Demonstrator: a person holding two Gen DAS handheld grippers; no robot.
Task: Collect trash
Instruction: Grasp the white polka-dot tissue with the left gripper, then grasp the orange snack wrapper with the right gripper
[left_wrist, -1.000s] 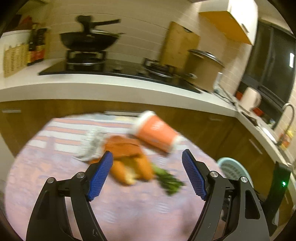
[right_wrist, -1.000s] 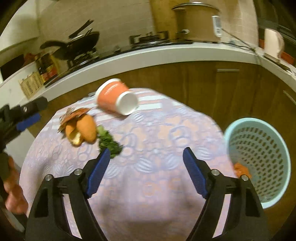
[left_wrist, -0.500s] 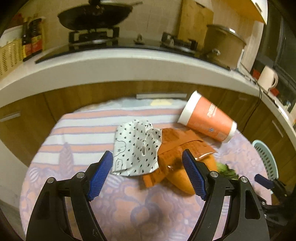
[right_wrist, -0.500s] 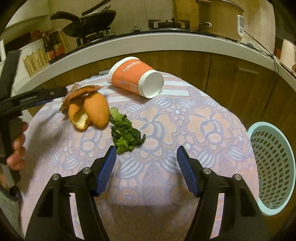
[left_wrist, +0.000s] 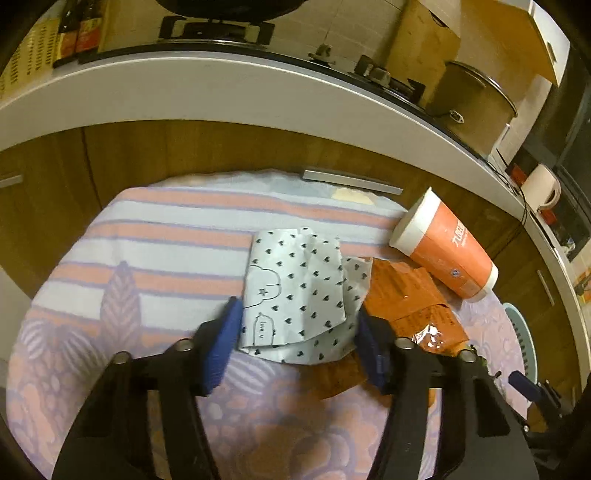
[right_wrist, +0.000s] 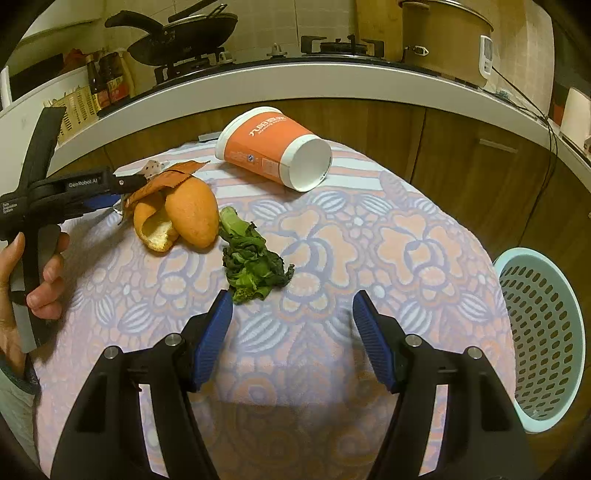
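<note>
A crumpled white paper with small black hearts (left_wrist: 295, 288) lies on the patterned tablecloth (left_wrist: 166, 258). My left gripper (left_wrist: 297, 310) is low over it, one blue pad on each side of the paper, and its jaws are closing; I see no firm squeeze. An orange foil wrapper (left_wrist: 406, 302) lies partly under the paper. An orange paper cup (right_wrist: 273, 147) lies on its side at the back. Orange peel (right_wrist: 184, 218) and wilted greens (right_wrist: 251, 262) lie mid-table. My right gripper (right_wrist: 292, 297) hovers open just in front of the greens, nothing between its pads.
A pale blue perforated basket (right_wrist: 535, 314) stands beside the table at the right. A white kitchen counter (right_wrist: 332, 77) with a wok, a stove and a pot curves behind the table. A person's hand (right_wrist: 44, 280) holds the left gripper's handle at the left.
My left gripper came down and forward from the peel and cup onto the heart-print paper, and its jaws narrowed around it. My right gripper narrowed slightly and moved closer to the greens.
</note>
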